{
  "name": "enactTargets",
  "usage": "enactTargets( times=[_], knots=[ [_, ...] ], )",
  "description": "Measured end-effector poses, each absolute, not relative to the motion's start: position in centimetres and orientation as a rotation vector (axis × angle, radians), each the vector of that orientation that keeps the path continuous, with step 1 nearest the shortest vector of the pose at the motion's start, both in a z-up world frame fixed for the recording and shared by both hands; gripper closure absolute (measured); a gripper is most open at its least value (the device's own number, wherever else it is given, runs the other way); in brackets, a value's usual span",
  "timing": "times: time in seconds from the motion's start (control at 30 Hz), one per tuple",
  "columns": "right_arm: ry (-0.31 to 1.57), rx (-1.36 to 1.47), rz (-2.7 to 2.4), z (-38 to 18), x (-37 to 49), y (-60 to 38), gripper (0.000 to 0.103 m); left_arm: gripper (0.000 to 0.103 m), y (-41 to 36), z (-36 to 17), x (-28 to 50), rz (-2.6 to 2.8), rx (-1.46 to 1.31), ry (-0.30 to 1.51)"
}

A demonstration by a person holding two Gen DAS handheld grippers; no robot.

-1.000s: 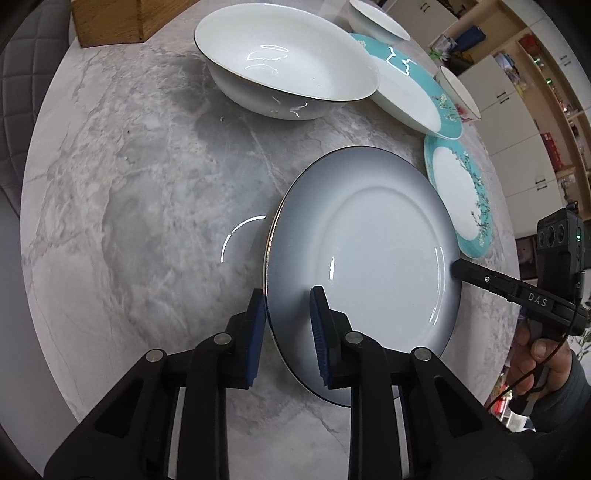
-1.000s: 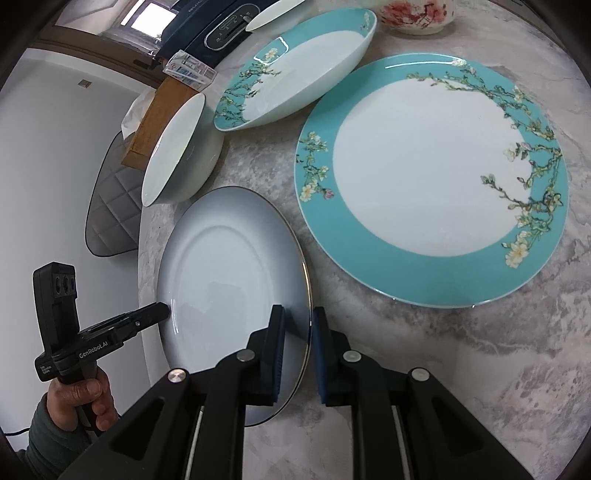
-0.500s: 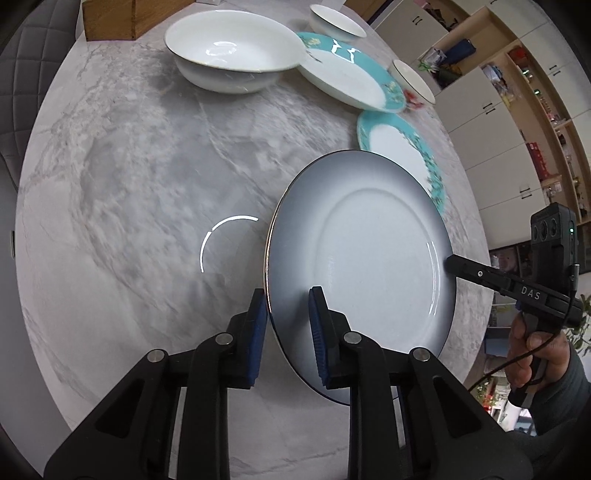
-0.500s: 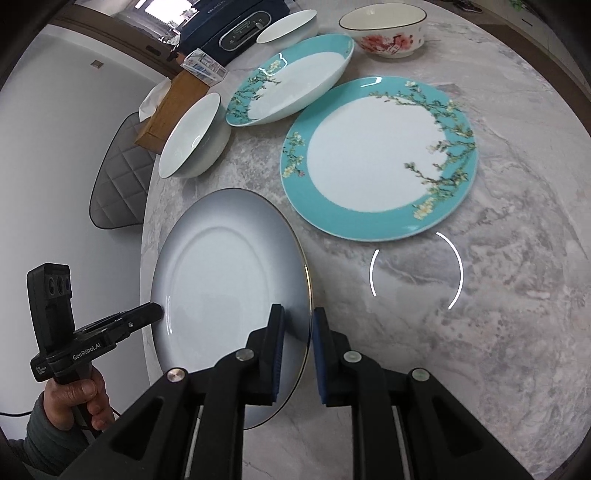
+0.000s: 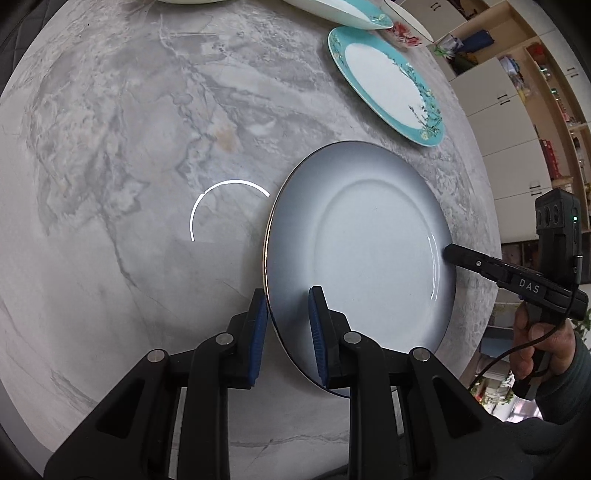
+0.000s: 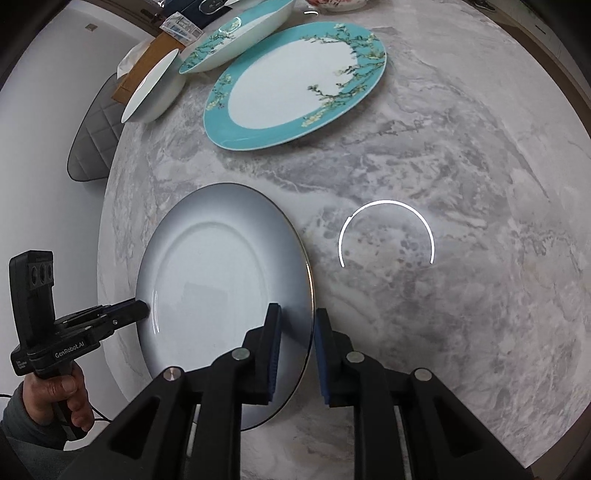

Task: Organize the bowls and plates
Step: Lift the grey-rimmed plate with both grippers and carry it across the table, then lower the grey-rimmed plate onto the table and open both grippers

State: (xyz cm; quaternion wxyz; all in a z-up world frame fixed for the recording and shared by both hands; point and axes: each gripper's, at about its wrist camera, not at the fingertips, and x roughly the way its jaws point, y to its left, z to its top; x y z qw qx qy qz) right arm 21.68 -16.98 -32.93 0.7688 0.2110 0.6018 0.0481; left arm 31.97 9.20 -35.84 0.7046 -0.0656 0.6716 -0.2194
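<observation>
Left gripper [image 5: 286, 325]: blue pads straddling near-left rim of grey plate [image 5: 362, 258], one pad under the rim, one on the upper face; closed onto the rim, gripping it. Same gripper in right wrist view at far left [image 6: 142, 309], black tip meeting the plate edge, held in a hand [image 6: 55, 398].

Grey plate: white centre shading to grey at the border, thin dark edge line. Held between both grippers over the marble table [image 5: 129, 147]; whether it touches the tabletop cannot be told. In right wrist view [image 6: 221, 288] it sits near the table's left edge.

Right gripper [image 6: 297, 350]: pads clamped either side of the plate's right rim, narrow gap filled by the rim. In left wrist view [image 5: 448, 253], tip on the plate's far-right rim, hand [image 5: 543, 350] on the handle.

Beyond the grey plate: teal floral plate [image 6: 291, 85] flat on the table, well apart. Behind it a teal floral bowl [image 6: 236, 40], then a white bowl [image 6: 155, 88] to its left near a wooden box [image 6: 144, 70]. Floral-patterned small bowl [image 6: 336, 3] at top edge, mostly cut off.

Far right, left wrist view: white cabinets [image 5: 509, 122].
</observation>
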Motion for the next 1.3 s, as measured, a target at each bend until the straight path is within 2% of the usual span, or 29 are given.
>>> enactTargets(
  times=[0.2,0.4,0.47,0.5,0.53,0.57,0.6,0.67,0.73,0.83,0.93,1.03,1.3],
  knots=[
    [1.298,0.404,0.140,-33.1,21.8,-17.9,0.083,0.082,8.7,-35.7,31.5,-0.438,-0.166,1.489],
    [1.312,0.331,0.174,-33.0,22.0,-16.9,0.077,0.080,8.2,-36.2,31.7,-0.402,-0.200,1.479],
    [1.304,0.338,0.182,-32.4,21.8,-16.9,0.067,0.071,9.3,-36.1,31.9,-0.380,-0.212,1.455],
    [1.288,0.354,0.188,-31.8,21.7,-17.2,0.063,0.051,9.9,-35.5,32.0,-0.362,-0.224,1.443],
    [1.258,0.369,0.191,-31.0,21.5,-17.7,0.051,0.040,10.6,-35.0,32.4,-0.347,-0.241,1.427],
    [1.217,0.378,0.190,-29.9,21.3,-18.4,0.036,0.037,11.5,-34.0,32.6,-0.328,-0.259,1.398],
    [1.173,0.389,0.186,-28.8,21.2,-19.2,0.028,0.031,12.2,-32.9,33.0,-0.313,-0.278,1.373],
    [1.082,0.430,0.168,-27.0,21.6,-21.3,0.001,0.024,13.1,-31.2,34.6,-0.308,-0.332,1.332],
    [1.007,0.499,0.161,-25.9,22.8,-23.8,0.000,0.016,12.8,-29.8,37.3,-0.335,-0.360,1.277],
    [1.003,0.563,0.165,-26.3,26.4,-26.8,0.000,0.004,9.8,-29.0,41.8,-0.448,-0.335,1.244],
    [1.016,0.631,0.176,-27.9,30.1,-29.4,0.000,0.003,5.7,-29.3,45.4,-0.534,-0.238,1.203],
    [1.022,0.648,0.201,-29.0,32.5,-31.0,0.000,0.003,2.7,-30.9,48.2,-0.591,-0.198,1.243],
    [1.018,0.662,0.324,-30.7,35.1,-31.6,0.011,0.003,0.6,-33.7,50.9,-0.656,-0.153,1.291]
  ],
)
